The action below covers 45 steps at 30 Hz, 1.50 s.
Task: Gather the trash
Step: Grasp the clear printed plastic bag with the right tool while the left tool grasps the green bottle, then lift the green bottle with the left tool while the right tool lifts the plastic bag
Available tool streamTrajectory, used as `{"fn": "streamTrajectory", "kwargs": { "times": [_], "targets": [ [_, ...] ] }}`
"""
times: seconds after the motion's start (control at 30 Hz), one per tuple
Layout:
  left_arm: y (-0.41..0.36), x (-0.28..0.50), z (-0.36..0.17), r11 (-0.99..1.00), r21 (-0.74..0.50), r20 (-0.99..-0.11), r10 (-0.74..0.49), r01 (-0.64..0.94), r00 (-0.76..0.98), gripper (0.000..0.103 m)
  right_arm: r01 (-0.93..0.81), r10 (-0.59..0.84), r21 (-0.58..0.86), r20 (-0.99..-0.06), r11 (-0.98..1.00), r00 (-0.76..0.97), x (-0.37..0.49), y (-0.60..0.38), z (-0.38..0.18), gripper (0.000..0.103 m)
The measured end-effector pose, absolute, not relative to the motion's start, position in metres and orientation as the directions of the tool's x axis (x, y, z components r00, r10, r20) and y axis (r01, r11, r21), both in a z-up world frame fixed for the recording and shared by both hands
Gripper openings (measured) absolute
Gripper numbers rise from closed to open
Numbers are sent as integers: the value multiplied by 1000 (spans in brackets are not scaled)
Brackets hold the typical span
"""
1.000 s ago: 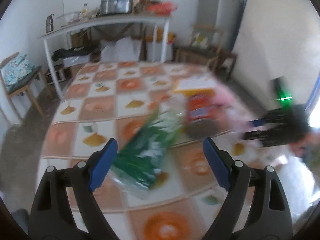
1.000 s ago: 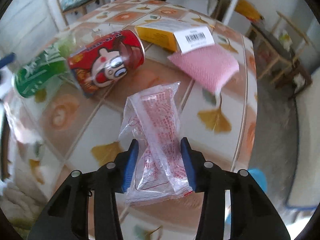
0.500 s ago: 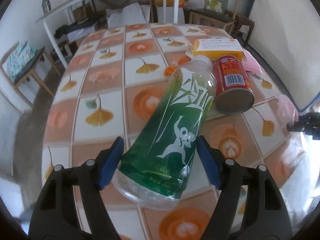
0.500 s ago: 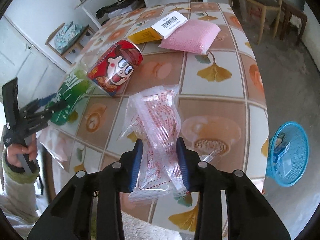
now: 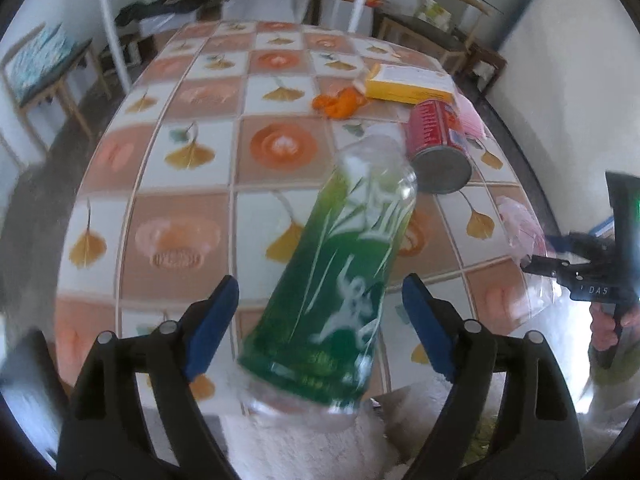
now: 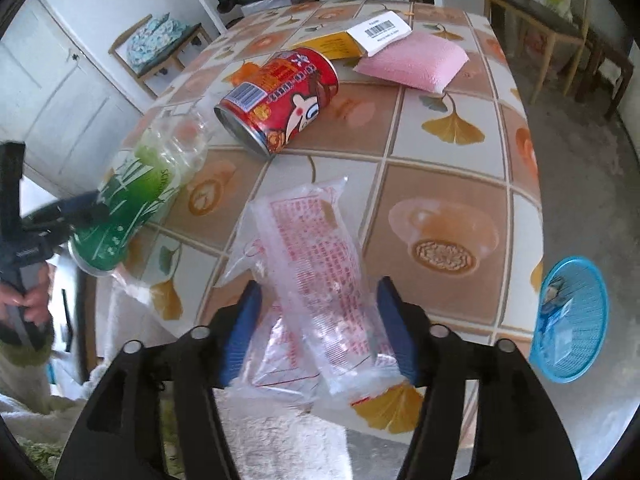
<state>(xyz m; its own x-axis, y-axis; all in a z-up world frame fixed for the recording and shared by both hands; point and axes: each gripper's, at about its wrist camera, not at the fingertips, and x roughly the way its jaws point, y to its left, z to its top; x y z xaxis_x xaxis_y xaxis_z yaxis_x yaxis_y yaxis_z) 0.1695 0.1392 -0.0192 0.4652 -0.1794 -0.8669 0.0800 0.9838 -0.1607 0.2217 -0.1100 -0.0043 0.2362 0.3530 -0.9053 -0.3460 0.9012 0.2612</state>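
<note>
- My left gripper (image 5: 320, 316) is opening; the green bottle (image 5: 344, 272) lies between its blue pads (image 5: 212, 320), clear gaps on both sides.
- My right gripper (image 6: 318, 328) is opening too; the clear wrapper (image 6: 316, 276) sits between its pads, not pinched.
- From the wrapper, the red can (image 6: 280, 100) lies on its side at eleven o'clock on the table (image 6: 452, 184).
- Pink sponge (image 6: 416, 62) and yellow box (image 6: 336, 46) are at twelve.
- Blue basket (image 6: 572, 316) on the floor at three.

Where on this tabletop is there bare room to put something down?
The table's whole left half, left of the green bottle, is bare. The far right is crowded: red can, yellow box, orange scrap, pink pad.
</note>
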Motion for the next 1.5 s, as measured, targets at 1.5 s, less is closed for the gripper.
{"fn": "streamTrajectory", "kwargs": {
  "times": [1.5],
  "targets": [
    [144,155,-32,905,-425,-777,-368,6,512,57,-350,182,82,-947,933,263,225,-96,-1,37]
  ]
}}
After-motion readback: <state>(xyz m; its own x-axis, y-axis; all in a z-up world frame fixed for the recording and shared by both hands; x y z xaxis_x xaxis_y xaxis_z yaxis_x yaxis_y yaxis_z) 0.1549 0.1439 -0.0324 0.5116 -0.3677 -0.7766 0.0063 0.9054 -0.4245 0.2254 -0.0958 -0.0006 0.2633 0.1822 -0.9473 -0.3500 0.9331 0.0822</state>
